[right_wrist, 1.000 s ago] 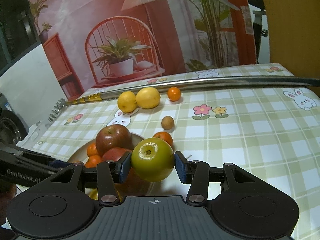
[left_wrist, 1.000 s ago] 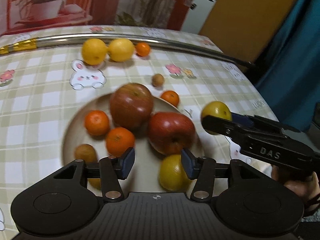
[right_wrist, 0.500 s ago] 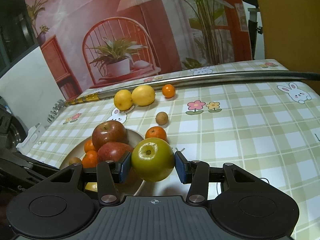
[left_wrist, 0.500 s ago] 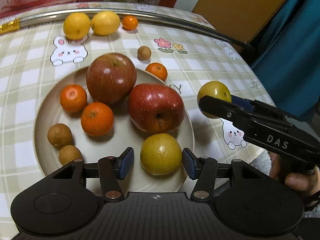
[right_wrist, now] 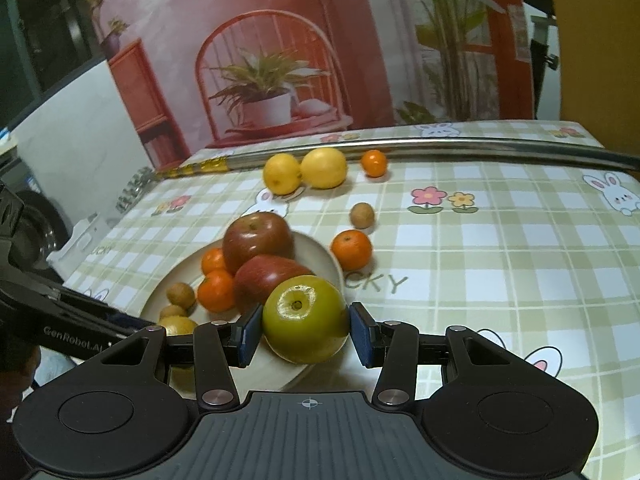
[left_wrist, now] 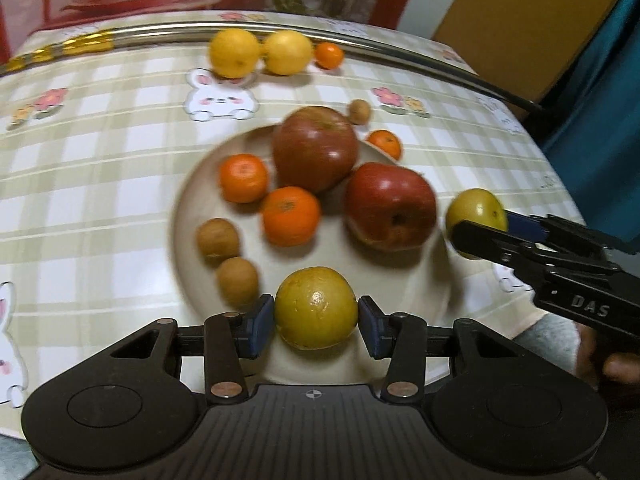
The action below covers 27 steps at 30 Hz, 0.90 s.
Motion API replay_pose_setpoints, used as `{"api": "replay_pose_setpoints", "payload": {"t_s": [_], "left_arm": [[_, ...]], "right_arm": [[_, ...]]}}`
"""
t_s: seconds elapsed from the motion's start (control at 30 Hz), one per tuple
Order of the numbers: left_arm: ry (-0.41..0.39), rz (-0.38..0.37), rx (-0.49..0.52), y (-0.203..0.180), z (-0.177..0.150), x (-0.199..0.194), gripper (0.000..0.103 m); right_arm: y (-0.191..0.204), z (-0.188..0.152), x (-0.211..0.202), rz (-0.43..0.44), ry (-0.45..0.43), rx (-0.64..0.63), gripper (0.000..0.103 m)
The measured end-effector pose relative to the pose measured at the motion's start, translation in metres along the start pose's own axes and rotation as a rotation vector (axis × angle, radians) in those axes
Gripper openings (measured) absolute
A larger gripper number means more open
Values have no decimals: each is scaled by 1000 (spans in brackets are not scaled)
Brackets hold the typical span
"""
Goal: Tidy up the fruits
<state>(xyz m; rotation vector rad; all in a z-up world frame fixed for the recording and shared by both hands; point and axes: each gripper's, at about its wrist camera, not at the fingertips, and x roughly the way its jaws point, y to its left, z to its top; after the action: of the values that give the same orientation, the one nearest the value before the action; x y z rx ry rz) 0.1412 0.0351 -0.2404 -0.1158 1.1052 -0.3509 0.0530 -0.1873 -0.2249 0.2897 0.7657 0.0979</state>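
Fruits mostly sit on the plate (left_wrist: pixel 188 216) mid-frame; our left gripper (left_wrist: pixel 316 320) has just closed in around the yellow-green fruit (left_wrist: pixel 316 308), pads touching, while our right gripper (right_wrist: pixel 306 330) still pinches the green apple (right_wrist: pixel 304 318) beside the rim, ready to place.

domestic setting: table (right_wrist: pixel 500 240) with a checked bunny-print cloth, plate (left_wrist: pixel 192 200) of fruit, printed backdrop (right_wrist: pixel 280 60) of a chair and potted plant behind.

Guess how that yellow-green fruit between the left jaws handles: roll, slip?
The yellow-green fruit is round, so it would probably roll on the smooth plate if nudged. Its skin looks glossy, so it could slip. The left gripper flanks its widest part, which should help.
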Motion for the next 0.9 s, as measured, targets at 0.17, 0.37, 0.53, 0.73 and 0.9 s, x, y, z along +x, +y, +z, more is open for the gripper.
{"api": "replay_pose_setpoints", "payload": {"t_s": [0.17,0.37,0.53,0.73,0.9], "left_arm": [[-22,7,-34,16,-6,-7,48],[-57,7,-6,13,-14,-14,48],[-78,-23,-36,17,-18,-13,48],[-95,-49,-49,20,-21,-13,48],[-110,-54,-60,23,-22,-15,48]], "right_arm": [[11,-1,0,8,28,-23,43],[26,-4,3,31,81,-62,43],[44,-7,11,39,142,-136,43],[53,-6,27,30,190,-173,43],[56,-8,37,44,233,-190,43]]}}
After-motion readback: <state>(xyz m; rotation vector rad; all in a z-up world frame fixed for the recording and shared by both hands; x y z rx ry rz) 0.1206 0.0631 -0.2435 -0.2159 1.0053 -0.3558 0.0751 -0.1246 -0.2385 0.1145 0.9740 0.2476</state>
